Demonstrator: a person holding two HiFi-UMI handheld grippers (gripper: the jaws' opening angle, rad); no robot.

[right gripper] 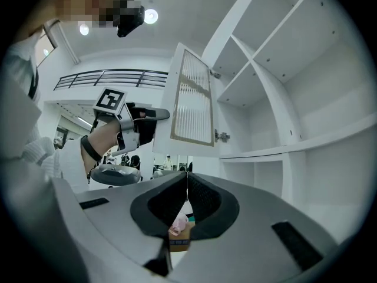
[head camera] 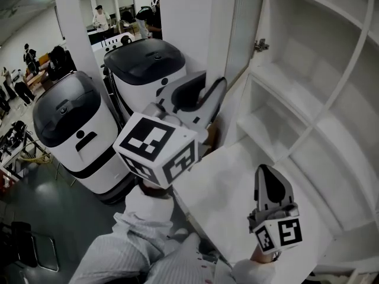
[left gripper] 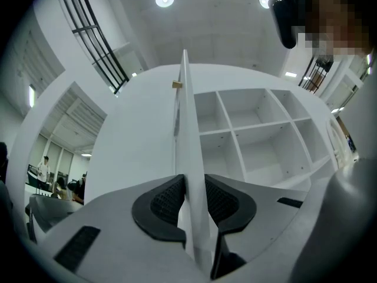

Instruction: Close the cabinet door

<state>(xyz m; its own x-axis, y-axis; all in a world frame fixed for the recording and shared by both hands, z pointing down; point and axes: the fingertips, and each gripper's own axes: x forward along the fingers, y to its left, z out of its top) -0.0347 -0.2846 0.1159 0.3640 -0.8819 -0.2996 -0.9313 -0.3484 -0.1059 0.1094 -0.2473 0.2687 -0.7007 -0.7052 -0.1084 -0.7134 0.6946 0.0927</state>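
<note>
Fingers of the upturned left gripper clamp the cabinet door.

The left gripper and right gripper are pale grey with dark textured fingers, each carrying a white cube printed with black square markers. The person wears white sleeves.

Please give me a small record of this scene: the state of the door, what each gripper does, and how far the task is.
door: open, swung out from the cabinet
hinge: in view at the door's inner side
left gripper: shut on the door's free edge
right gripper: shut, nothing between its jaws, not on the door
task: door not yet closed
</note>
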